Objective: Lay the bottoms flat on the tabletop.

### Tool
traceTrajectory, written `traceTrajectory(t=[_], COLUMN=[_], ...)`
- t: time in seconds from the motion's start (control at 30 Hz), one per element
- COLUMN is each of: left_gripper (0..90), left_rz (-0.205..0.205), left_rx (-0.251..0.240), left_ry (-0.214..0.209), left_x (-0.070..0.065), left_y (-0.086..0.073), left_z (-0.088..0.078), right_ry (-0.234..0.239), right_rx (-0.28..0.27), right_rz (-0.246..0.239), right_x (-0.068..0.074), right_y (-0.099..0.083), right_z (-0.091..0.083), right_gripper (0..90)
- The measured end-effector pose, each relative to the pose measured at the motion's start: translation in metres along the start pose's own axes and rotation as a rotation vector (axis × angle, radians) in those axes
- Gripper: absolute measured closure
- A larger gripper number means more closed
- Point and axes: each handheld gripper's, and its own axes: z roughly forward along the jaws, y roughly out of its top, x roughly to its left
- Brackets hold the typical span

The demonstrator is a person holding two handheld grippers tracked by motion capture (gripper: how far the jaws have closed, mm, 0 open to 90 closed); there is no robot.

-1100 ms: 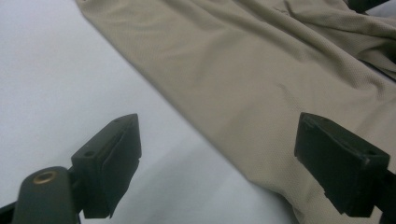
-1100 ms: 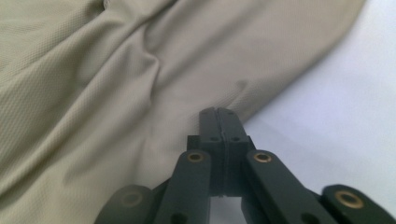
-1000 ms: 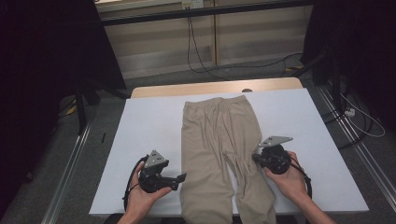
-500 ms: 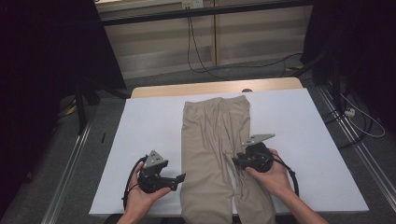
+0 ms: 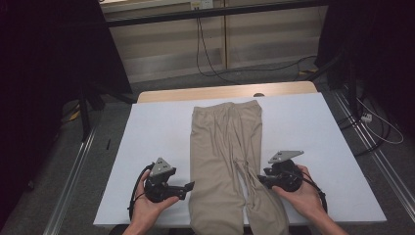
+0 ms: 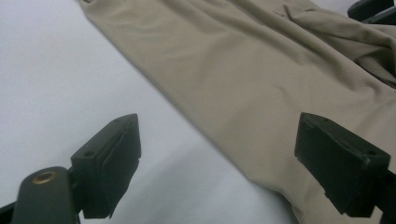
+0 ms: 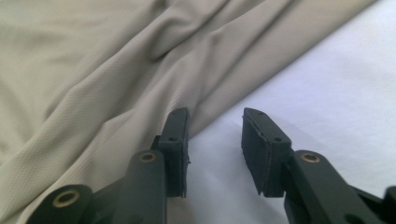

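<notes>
The right hand-held gripper (image 5: 261,179) has backed off the trousers (image 5: 222,147), jaws just opening.

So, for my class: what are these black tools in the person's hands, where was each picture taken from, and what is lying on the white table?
A person holds a black two-jaw hand gripper in each hand. The high view looks down on the white table, where beige fabric trousers lie flat, waistband far from the person. Each gripper also carries its own camera looking along its jaws. The left gripper stands wide open over the trouser edge, holding nothing. The right gripper has just been opening; its jaws sit at the edge of the wrinkled leg with nothing between them.
</notes>
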Motion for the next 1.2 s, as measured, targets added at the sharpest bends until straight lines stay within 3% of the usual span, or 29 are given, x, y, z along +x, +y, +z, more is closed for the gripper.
traceTrajectory(t=[0.1,0.3,0.4,0.43,0.47,0.5,0.53,0.57,0.6,0.63,0.73,0.9,1.07,1.1,1.2], left_gripper=[14.8,14.8,14.8,14.8,14.8,14.8,14.8,14.8,14.8,14.8,14.8,14.8,14.8,14.8,14.8], left_rz=[0.004,0.007,0.005,0.010,0.015,0.005,0.005,0.006,0.006,0.010,0.006,0.000,0.005,0.002,0.004], left_rx=[0.002,0.005,0.005,0.005,0.006,0.006,0.006,0.005,0.005,0.003,0.005,0.002,0.003,0.001,0.004], left_ry=[0.002,0.001,0.001,0.000,0.002,0.003,0.003,0.002,0.002,0.004,0.003,0.002,0.003,0.004,0.003], left_x=[0.000,0.000,-0.001,-0.001,-0.001,-0.001,-0.001,-0.001,-0.001,-0.001,-0.001,0.000,-0.001,-0.001,0.000], left_y=[0.000,0.000,0.000,0.001,0.001,0.001,0.001,0.000,0.000,0.000,0.000,0.000,0.000,0.000,0.000], left_z=[0.000,0.001,0.001,0.001,0.001,0.001,0.001,0.001,0.001,0.001,0.000,0.000,0.001,0.000,0.001], right_ry=[0.005,0.038,0.013,-0.023,-0.023,-0.007,-0.007,0.016,0.016,0.039,0.042,-0.008,0.001,-0.037,-0.055], right_rx=[0.004,0.007,0.006,0.000,0.000,-0.001,-0.001,-0.004,-0.004,-0.003,0.000,-0.015,-0.031,-0.016,-0.032], right_rz=[-0.012,0.002,-0.019,-0.055,-0.055,-0.064,-0.064,-0.057,-0.057,-0.040,-0.033,-0.011,0.031,0.015,0.035], right_x=[0.011,0.016,0.021,0.027,0.027,0.029,0.029,0.030,0.030,0.028,0.027,0.016,0.009,0.009,0.001], right_y=[-0.005,-0.013,-0.017,-0.017,-0.017,-0.017,-0.017,-0.017,-0.017,-0.017,-0.016,-0.021,-0.027,-0.028,-0.033], right_z=[-0.004,-0.014,-0.012,-0.011,-0.011,-0.011,-0.011,-0.011,-0.011,-0.010,-0.010,-0.024,-0.032,-0.035,-0.044], right_gripper=[56.7,57.6,56.7,61.4,61.4,70.0,70.0,82.7,82.7,90.0,90.0,90.0,90.0,90.0,90.0])
